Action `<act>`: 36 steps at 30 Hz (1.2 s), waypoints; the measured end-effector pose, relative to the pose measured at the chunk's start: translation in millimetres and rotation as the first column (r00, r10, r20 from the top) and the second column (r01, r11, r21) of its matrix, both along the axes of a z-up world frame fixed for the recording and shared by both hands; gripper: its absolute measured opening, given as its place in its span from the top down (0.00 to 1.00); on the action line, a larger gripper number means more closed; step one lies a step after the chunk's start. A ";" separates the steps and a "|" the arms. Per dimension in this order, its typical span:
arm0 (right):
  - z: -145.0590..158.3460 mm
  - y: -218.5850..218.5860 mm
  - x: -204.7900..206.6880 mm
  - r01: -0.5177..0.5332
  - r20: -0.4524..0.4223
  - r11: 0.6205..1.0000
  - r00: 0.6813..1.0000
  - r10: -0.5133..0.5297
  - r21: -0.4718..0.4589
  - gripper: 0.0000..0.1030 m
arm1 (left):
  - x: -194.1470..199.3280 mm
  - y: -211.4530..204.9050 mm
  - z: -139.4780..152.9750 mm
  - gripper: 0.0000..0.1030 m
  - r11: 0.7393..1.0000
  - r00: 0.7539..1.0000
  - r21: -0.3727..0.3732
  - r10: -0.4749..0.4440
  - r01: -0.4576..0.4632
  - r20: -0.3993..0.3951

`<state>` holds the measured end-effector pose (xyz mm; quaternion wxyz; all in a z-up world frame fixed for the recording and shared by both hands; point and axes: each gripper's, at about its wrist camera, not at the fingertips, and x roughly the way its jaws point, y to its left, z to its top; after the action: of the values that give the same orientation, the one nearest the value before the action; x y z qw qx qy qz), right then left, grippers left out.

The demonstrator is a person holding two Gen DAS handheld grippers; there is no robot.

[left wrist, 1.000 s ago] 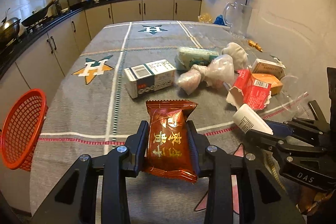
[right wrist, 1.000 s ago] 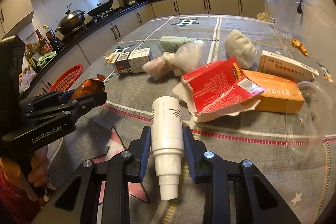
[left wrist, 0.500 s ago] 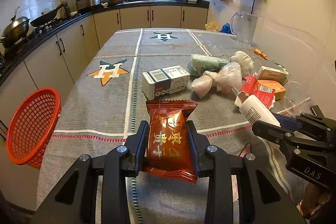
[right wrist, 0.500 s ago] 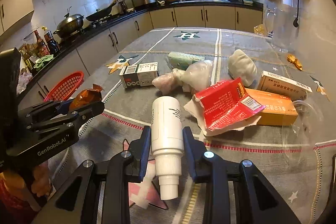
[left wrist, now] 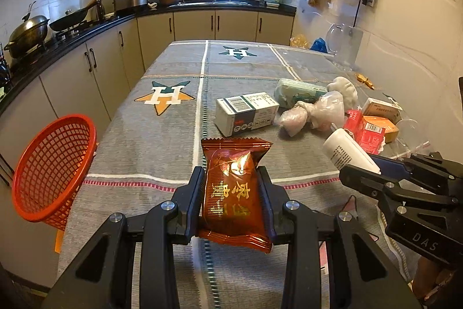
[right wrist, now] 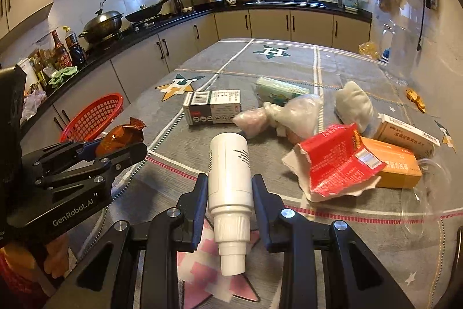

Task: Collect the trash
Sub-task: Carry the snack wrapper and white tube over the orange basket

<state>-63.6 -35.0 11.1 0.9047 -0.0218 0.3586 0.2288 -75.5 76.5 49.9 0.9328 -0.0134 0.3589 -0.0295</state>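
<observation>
Left gripper (left wrist: 233, 193): seen at the bottom centre of the left wrist view, its two black fingers pressed against the sides of a red-brown snack packet (left wrist: 235, 193), which is pinched upright above the table. In the right wrist view the same tool is found at the left edge, the packet's crimped end being shown past its tip.

Right gripper (right wrist: 230, 190): placed at the bottom centre of the right wrist view and clamped on a white bottle (right wrist: 230, 170). The bottle is held lengthwise between the fingers, its capped neck turned toward the camera and its flat base pointed up the frame. In the left wrist view this gripper is seen at the right edge, with the bottle's base sticking out toward the upper left.

Table (left wrist: 179, 71): covered by a grey cloth with white lines and star marks bearing an H; it fills the middle of both views.

Trash left on the table: gathered in the right half of both frames. A white box with a barcode (right wrist: 214, 106) is laid just left of knotted plastic bags (right wrist: 275, 115). A pale green pack (right wrist: 279, 90) lies above them in the frame. A torn red carton (right wrist: 338, 161) is propped against an orange box (right wrist: 396, 167), with a white and orange box (right wrist: 405, 132) just above.

Red basket (left wrist: 53, 167): a mesh basket seen at the left of the left wrist view, tilted, beside the table's left edge; what supports it cannot be told.
</observation>
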 end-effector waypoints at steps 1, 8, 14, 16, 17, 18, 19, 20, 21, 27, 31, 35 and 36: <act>0.4 1.8 0.4 -0.002 0.002 1.000 1.000 0.002 -0.003 0.68 | -0.2 0.9 0.1 0.67 1.000 1.000 -0.001 0.002 -0.002 0.000; 1.4 21.6 2.4 -0.030 0.002 0.999 1.000 0.030 -0.020 0.68 | -1.3 12.4 0.1 0.67 1.000 1.000 -0.007 0.022 -0.022 0.003; 4.7 33.6 4.1 -0.054 0.007 0.998 0.998 0.055 -0.027 0.68 | -4.7 29.0 3.6 0.67 0.999 0.999 -0.018 0.051 -0.051 0.016; 8.2 40.6 5.0 -0.068 0.012 0.997 0.998 0.068 -0.029 0.68 | -5.8 35.7 5.1 0.67 0.998 0.998 -0.018 0.066 -0.065 0.022; 9.7 43.6 5.3 -0.074 0.015 0.997 0.997 0.075 -0.031 0.68 | -6.5 39.7 6.1 0.67 0.997 0.997 -0.018 0.074 -0.073 0.025; 11.6 47.7 5.6 -0.082 0.019 0.996 0.996 0.083 -0.033 0.68 | -6.8 44.4 6.9 0.67 0.996 0.996 -0.019 0.084 -0.083 0.028; 13.3 52.0 6.0 -0.092 0.020 0.995 0.996 0.092 -0.034 0.68 | -7.6 48.7 7.5 0.67 0.996 0.995 -0.021 0.093 -0.092 0.029; 14.6 55.8 6.5 -0.100 0.020 0.994 0.995 0.101 -0.033 0.68 | -8.6 53.5 8.3 0.67 0.994 0.994 -0.022 0.105 -0.104 0.032; 16.1 60.5 7.2 -0.111 0.019 0.993 0.994 0.112 -0.031 0.68 | -9.6 59.3 9.2 0.67 0.993 0.992 -0.023 0.118 -0.117 0.034; 23.6 90.4 11.8 -0.178 0.008 0.984 0.984 0.178 -0.018 0.68 | -16.3 96.2 15.7 0.67 0.981 0.980 -0.031 0.192 -0.191 0.052; 29.4 113.3 17.0 -0.221 -0.002 0.975 0.975 0.221 -0.010 0.68 | -20.6 120.3 21.1 0.66 0.970 0.968 -0.034 0.243 -0.241 0.067; 35.7 133.5 21.1 -0.257 -0.010 0.967 0.966 0.256 0.000 0.68 | -24.4 144.9 25.1 0.66 0.958 0.955 -0.035 0.288 -0.286 0.077; 37.8 140.2 22.7 -0.268 -0.014 0.963 0.963 0.268 0.005 0.68 | -24.9 151.4 25.5 0.66 0.954 0.951 -0.034 0.299 -0.297 0.077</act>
<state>-40.8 105.2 48.9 0.8629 -0.0670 0.3588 0.3496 -100.4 227.9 75.4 0.9401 -0.0766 0.3143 0.1072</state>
